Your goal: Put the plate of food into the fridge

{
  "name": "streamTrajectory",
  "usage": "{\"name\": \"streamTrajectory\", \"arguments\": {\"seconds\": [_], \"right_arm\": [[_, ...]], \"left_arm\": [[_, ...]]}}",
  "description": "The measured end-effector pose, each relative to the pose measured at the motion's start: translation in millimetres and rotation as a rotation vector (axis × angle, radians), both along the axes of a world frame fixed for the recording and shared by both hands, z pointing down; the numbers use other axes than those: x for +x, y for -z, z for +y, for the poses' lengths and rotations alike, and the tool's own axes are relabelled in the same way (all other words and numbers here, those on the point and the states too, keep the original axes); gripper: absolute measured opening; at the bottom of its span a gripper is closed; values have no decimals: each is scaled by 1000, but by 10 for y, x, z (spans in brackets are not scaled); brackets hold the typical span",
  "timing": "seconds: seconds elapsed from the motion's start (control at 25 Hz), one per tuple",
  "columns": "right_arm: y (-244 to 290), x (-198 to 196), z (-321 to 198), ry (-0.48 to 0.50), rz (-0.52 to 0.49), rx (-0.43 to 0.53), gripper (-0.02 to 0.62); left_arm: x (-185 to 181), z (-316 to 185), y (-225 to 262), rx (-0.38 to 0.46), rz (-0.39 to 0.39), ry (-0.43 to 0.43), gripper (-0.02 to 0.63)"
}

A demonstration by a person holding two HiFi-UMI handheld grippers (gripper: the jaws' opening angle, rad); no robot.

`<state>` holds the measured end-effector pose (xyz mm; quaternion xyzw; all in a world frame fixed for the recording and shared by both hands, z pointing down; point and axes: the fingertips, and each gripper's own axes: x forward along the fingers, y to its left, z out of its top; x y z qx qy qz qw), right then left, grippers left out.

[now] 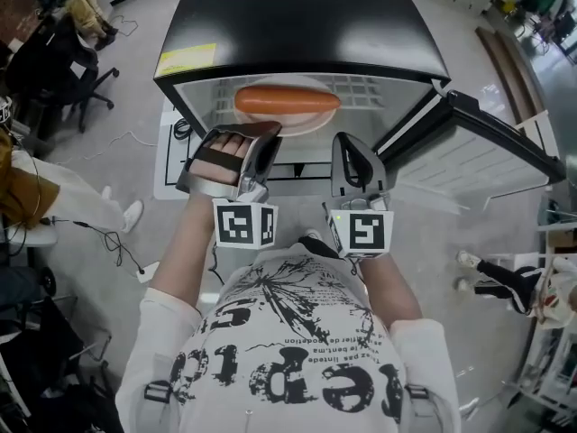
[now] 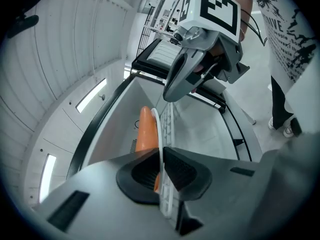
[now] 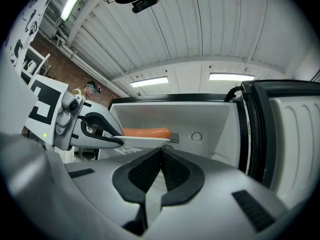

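The left tongs [image 2: 161,168] clamp the rim of the plate [image 1: 302,123], holding it and its sausage [image 1: 287,100] in the mouth of the open fridge [image 1: 297,25]. The right tongs [image 3: 161,156] are closed and empty, just outside the fridge.

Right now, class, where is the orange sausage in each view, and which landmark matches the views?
Head view: sausage at top centre, inside the open fridge.
Left gripper view: sausage at centre, left of the edge-on plate.
Right gripper view: sausage left of centre, lying on the plate.
Shared landmark: the white plate beneath it.
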<state>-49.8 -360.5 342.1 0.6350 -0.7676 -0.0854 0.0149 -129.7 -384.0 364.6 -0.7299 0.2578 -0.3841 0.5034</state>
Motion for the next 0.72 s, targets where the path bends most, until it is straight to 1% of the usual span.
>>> {"name": "streamTrajectory", "arguments": {"seconds": [0.12, 0.24, 0.4, 0.6, 0.72], "right_arm": [[10, 24, -97, 18, -7, 0, 2], [7, 59, -190, 36, -3, 3, 2], [-52, 74, -277, 67, 26, -5, 2], [-130, 173, -380, 78, 3, -43, 2], [-129, 212, -448, 98, 6, -37, 2]], "left_arm": [[39, -96, -57, -22, -23, 12, 28], [61, -210, -117, -20, -58, 27, 28], [106, -337, -119, -24, -52, 58, 28], [204, -506, -115, -22, -76, 78, 28], [230, -572, -139, -25, -81, 100, 34]]}}
